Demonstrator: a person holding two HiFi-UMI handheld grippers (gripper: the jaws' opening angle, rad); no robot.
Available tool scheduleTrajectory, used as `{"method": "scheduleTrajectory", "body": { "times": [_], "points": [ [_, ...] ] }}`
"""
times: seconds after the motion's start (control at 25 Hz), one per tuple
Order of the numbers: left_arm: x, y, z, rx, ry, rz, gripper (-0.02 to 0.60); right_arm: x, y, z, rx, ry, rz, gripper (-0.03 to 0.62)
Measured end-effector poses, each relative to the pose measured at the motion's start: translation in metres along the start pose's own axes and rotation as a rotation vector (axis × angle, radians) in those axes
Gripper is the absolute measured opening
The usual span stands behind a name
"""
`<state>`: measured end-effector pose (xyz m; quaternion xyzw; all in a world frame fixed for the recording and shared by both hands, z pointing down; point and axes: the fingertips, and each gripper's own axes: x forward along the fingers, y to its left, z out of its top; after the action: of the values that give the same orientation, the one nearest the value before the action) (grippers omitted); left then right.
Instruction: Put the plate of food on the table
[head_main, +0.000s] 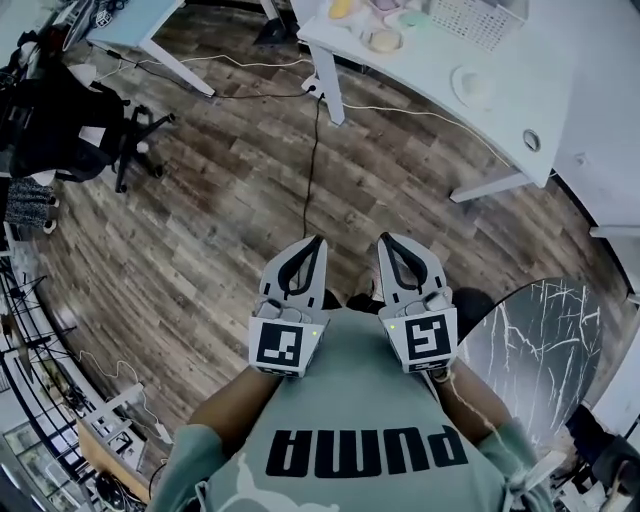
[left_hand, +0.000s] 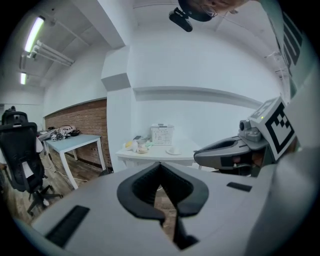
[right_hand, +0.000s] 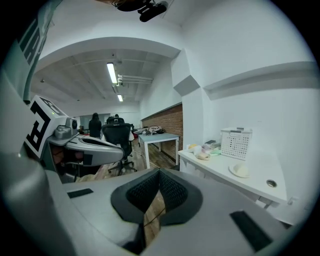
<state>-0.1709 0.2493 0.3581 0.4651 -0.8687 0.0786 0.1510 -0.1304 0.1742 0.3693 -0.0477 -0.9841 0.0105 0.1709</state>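
Holding your left gripper (head_main: 316, 242) and right gripper (head_main: 385, 240) empty, jaws pressed together, you stand well apart from the plate (head_main: 474, 86) on the white desk (head_main: 500, 130), so the task looks unstarted.

White table (head_main: 420, 75) bears a plate (head_main: 473, 86) and basket (head_main: 478, 18).

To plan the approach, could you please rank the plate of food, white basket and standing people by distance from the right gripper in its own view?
1. Plate of food: right, on the white table.
2. White basket: just behind it, same table.
3. Standing people: far left, down the room.
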Motion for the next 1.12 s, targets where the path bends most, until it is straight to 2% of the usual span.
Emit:
{"method": "scheduleTrajectory", "body": {
  "times": [0.4, 0.8, 1.12],
  "points": [
    [0.074, 0.001, 0.02, 0.001, -0.014, -0.107, 0.006, 0.019, -0.06, -0.004, 0.056, 0.036, -0.125, 0.008],
    [0.177, 0.021, 0.059, 0.041, -0.01, -0.332, 0.006, 0.078, -0.131, 0.023, 0.11, 0.057, -0.314, 0.006],
    [0.233, 0.033, 0.073, 0.078, 0.008, -0.482, 0.006, 0.095, -0.174, 0.03, 0.184, 0.048, -0.502, 0.007]
  ]
}}
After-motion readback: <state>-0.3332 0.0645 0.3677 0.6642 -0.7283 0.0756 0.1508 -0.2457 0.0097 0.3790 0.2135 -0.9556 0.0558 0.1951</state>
